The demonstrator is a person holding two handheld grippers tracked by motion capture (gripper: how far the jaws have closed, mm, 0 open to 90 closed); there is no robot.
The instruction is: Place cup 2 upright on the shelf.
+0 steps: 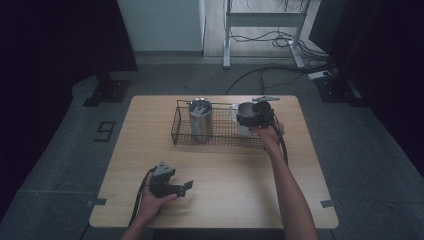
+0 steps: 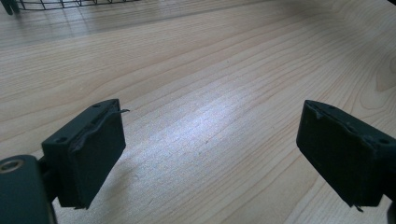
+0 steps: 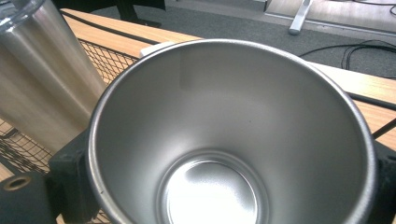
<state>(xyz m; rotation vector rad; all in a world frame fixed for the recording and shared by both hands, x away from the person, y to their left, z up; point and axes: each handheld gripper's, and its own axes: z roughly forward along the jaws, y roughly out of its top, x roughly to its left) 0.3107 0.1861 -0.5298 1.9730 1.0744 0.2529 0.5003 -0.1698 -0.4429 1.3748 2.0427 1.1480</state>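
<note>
The right gripper (image 1: pixel 252 119) clamps a steel cup (image 3: pixel 229 135) over the basket (image 1: pixel 220 136), at 3 o'clock of the tumbler (image 1: pixel 201 120); the left gripper (image 2: pixel 210 158) stands apart over the table (image 2: pixel 210 70).

Steel tumbler (image 1: pixel 201 120) upright in wire basket (image 1: pixel 181 134), wooden table (image 1: pixel 225 190)

No readable text, labels, brands or numbers anywhere: nothing legible on the silver steel cup (image 3: pixel 224 140), the tall brushed-steel tumbler (image 1: pixel 201 120), the black wire basket (image 1: pixel 220 135) or the light wooden tabletop (image 1: pixel 225 190).
</note>
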